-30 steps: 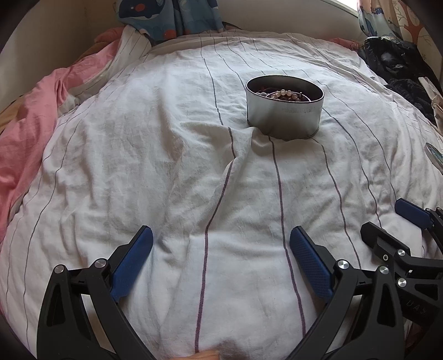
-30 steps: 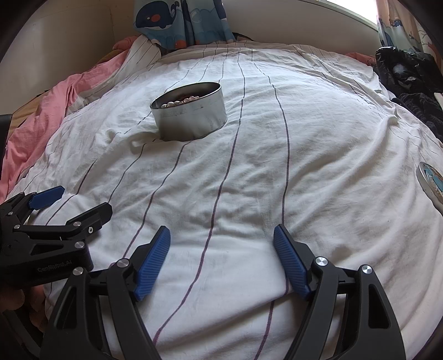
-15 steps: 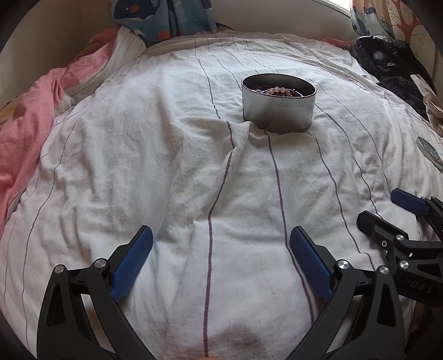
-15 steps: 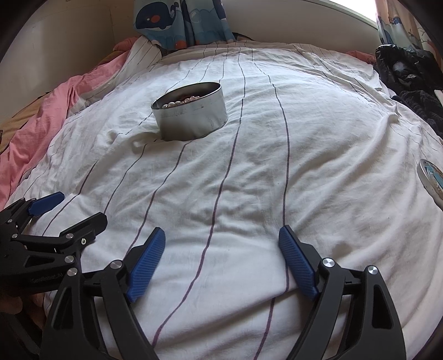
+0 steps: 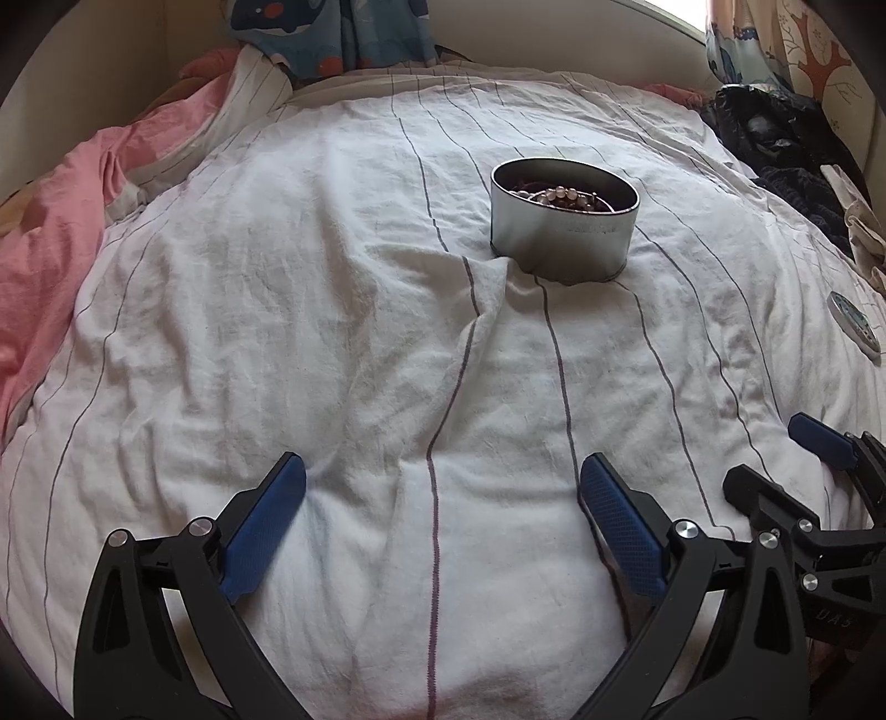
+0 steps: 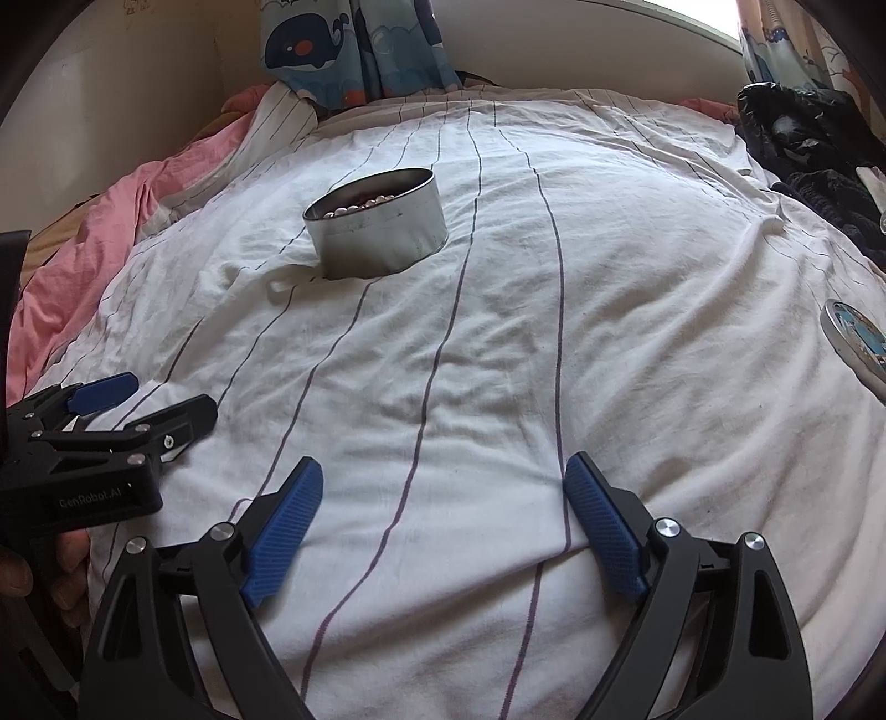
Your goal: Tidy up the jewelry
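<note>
A round silver tin (image 5: 562, 227) stands on the white striped bedcover, far ahead of both grippers; it also shows in the right wrist view (image 6: 379, 227). Bead jewelry (image 5: 559, 195) lies inside it, seen over the rim in the right wrist view (image 6: 354, 207). My left gripper (image 5: 443, 520) is open and empty, low over the cover near its front. My right gripper (image 6: 443, 520) is open and empty beside it. The tin's lid (image 6: 855, 340) lies at the right edge of the cover, also in the left wrist view (image 5: 853, 327).
The white striped bedcover (image 5: 332, 332) is wrinkled, with a fold running toward the tin. A pink blanket (image 5: 50, 249) bunches at the left. Dark clothing (image 6: 819, 149) is piled at the far right. A whale-print curtain (image 6: 343, 50) hangs at the back.
Both grippers have drifted slightly, so the tin sits a little differently in each view. Both stay open and empty. The tin and lid have not moved.
</note>
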Available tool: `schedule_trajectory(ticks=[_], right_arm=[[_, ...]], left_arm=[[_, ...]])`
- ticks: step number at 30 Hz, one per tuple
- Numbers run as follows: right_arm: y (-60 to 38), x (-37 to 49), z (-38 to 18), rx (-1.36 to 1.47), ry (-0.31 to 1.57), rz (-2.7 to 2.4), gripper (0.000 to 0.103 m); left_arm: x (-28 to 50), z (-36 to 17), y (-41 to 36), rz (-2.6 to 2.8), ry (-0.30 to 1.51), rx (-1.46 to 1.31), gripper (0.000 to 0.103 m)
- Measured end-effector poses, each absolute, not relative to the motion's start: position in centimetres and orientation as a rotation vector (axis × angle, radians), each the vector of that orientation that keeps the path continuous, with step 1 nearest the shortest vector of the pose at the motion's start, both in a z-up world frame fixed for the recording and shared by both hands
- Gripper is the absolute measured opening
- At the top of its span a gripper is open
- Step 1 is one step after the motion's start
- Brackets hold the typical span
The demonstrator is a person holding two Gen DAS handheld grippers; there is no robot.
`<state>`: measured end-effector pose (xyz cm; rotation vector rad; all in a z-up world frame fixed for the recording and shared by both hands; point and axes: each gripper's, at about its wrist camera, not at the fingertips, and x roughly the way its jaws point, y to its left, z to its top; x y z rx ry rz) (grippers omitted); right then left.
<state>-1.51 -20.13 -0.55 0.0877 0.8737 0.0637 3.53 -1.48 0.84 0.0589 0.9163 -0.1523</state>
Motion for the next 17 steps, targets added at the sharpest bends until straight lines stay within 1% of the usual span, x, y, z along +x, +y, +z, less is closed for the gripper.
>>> schedule_trajectory(ticks=[6,11,17], right_arm=[[-20.0,-1.4,-0.6,0.083,0.878,0.064,0.087],[-20.0,-1.3,-0.6,0.082,0.881,0.066,0.088],[-19.9,-1.2,-0.6,0.079,0.882,0.066,0.089]], left_arm=[[3.6,0.4,-1.6,-0.089,0.897,0.106,0.096],[3.8,-0.1,-1.2,-0.105,0.921,0.07,0.096],[3.8,-0.3,-1.5,-0.091,0.921,0.098,0.096]])
